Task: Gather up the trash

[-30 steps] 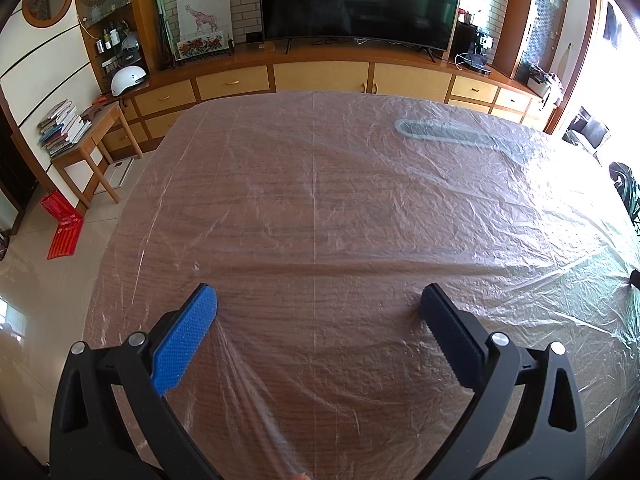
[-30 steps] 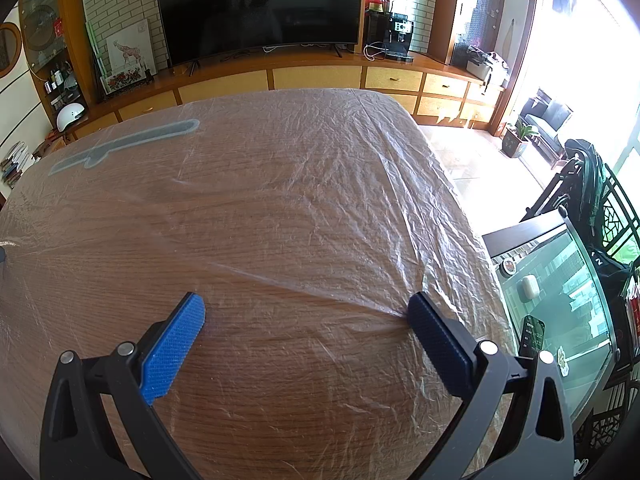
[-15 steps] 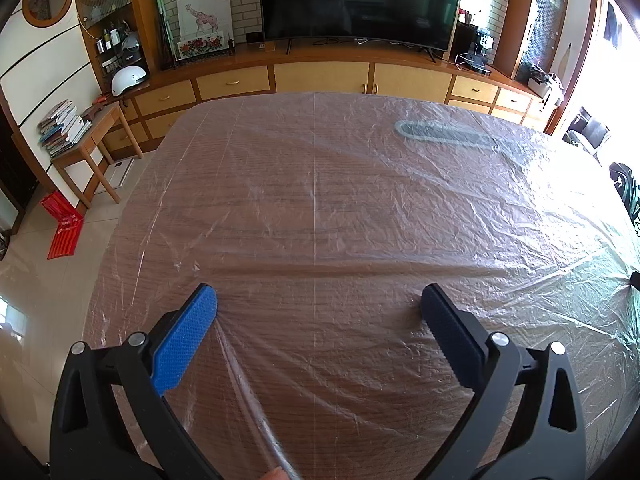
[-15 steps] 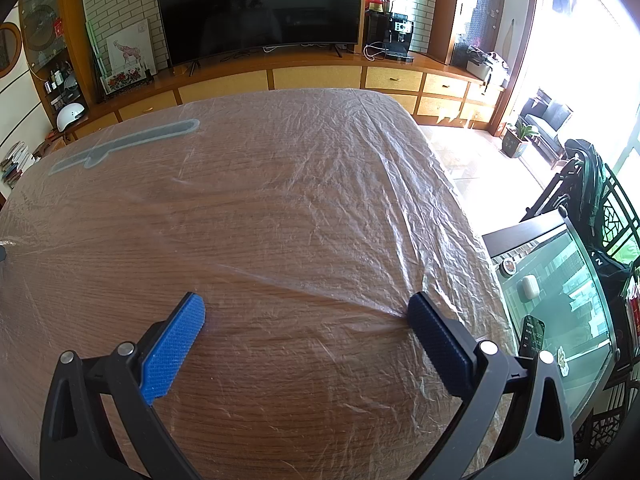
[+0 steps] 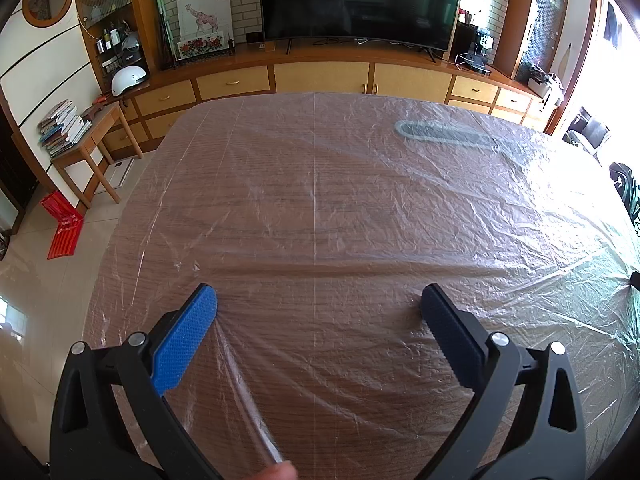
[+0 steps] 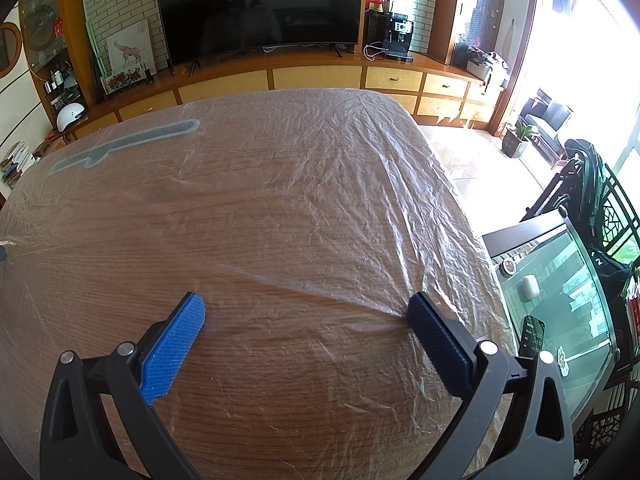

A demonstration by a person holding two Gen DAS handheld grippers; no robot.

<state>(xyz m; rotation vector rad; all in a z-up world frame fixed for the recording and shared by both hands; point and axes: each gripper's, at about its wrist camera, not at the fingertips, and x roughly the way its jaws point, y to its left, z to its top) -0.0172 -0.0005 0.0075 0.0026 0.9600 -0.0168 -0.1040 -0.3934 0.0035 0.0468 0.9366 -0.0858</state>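
A big wooden table (image 5: 320, 208) fills both views, and a thin clear plastic sheet (image 5: 400, 200) lies all over its top, full of little wrinkles. The left gripper (image 5: 318, 304) sits low over the near part of the table with its jaws spread wide, and nothing is between them. Its blue fingertips (image 5: 204, 304) touch the sheet, and the plastic bunches into folds there. One long fold runs from the left fingertip back to the near edge of the table. The right gripper (image 6: 306, 308) is also low over the table, near its right edge, with its jaws spread wide and nothing between them. Its right fingertip presses the sheet, and creases spread out from that spot. A long grey-blue mark (image 5: 444, 136) shows on the far part of the table. Past the table's far edge stands a wooden cabinet (image 5: 320, 76) with a big dark TV (image 5: 356, 0) on it.
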